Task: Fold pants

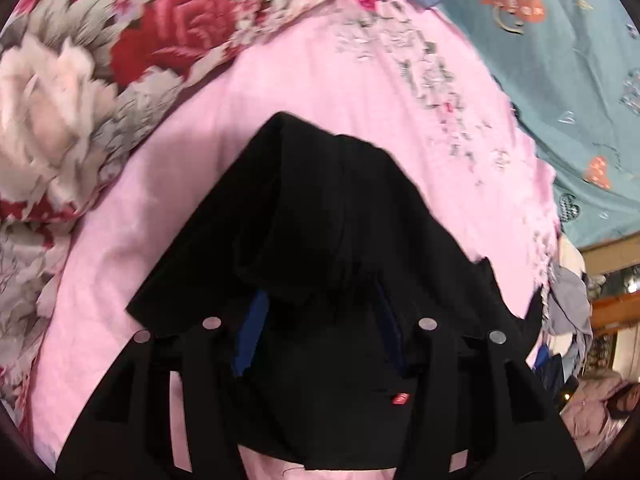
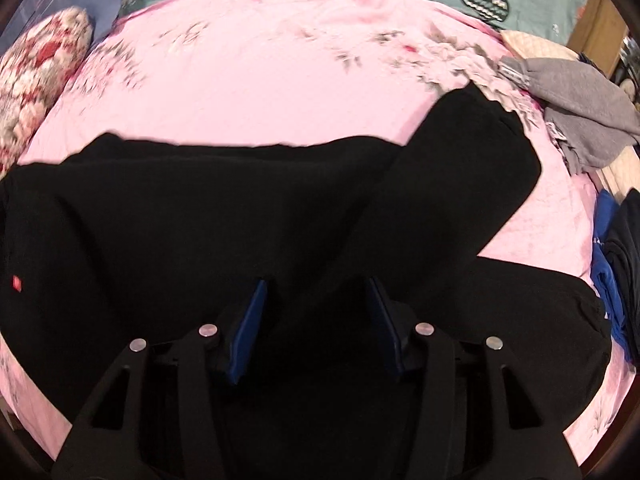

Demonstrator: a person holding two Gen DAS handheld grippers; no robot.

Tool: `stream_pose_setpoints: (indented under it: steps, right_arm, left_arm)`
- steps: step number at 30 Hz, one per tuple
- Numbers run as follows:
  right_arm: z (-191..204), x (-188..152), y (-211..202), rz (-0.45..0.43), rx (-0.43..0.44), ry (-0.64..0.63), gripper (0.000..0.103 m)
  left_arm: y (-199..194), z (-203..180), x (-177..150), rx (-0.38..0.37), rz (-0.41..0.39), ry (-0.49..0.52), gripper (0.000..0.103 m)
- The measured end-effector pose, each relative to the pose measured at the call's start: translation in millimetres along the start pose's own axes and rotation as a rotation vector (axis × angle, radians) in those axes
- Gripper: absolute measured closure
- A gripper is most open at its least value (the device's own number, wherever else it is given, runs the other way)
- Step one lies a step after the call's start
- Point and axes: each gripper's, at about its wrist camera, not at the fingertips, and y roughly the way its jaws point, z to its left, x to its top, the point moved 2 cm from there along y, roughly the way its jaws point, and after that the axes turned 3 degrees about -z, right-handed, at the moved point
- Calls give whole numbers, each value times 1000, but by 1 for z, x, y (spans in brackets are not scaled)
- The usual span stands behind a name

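Pants (image 2: 200, 220) lie on pink sheet (image 2: 260, 92); both grippers' part-open jaws straddle the cloth, grip unclear.

Black pants (image 2: 200, 220) rumpled, partly folded on pink sheet.

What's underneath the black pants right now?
The black pants lie on a pink floral bedsheet, which shows all around them. Whatever sits directly beneath the fabric is covered and cannot be seen.
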Motion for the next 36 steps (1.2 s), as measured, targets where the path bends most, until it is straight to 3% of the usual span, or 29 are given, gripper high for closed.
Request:
stream_pose_setpoints:
  steps: [1,2,3,4,5,6,8,12,14,18,23,28,33,34,36]
  right_arm:
    - [-3,0,-1,4,4,10,69]
    - [-7,0,-1,10,5,23,75]
    - [-11,1,-1,15,2,36,78]
    - [-14,2,0,17,-8,51,87]
    - [-17,1,-1,14,-12,63,95]
    - [-20,0,-1,7,-8,82,99]
    - [-32,-3,-3,-21,47,163,101]
    - [-51,-7,-29,-88,111,246,101]
    - [-60,-11,-55,-128,146,271,101]
    - [-67,-26,-88,-170,155,275,101]
    - [-61,-64,-92,-108,215,275,101]
    - [-59,-92,-68,-43,227,310,101]
    - [-49,-101,-63,-92,193,268,100]
    - [-48,-100,-64,-91,191,243,97]
    - [-46,-96,-72,-78,171,199,71]
  left_arm:
    - [2,-2,1,-22,-5,28,28]
    - [7,-3,3,-21,-5,53,25]
    - [12,-2,4,0,8,52,28]
    - [15,0,4,5,14,38,37]
    - [15,3,6,29,-5,22,69]
    - [14,4,9,44,-20,30,85]
    - [11,1,9,20,-23,61,87]
    - [-19,-10,5,21,-80,130,87]
    - [-36,-16,4,-21,-83,137,87]
    - [-56,-23,1,-24,-101,155,87]
    - [-62,-9,-21,52,-73,190,87]
    - [-34,22,-36,139,-4,145,86]
    - [-15,24,-37,213,3,185,76]
    - [-17,21,-38,226,0,208,76]
    - [-27,16,-39,243,-3,257,66]
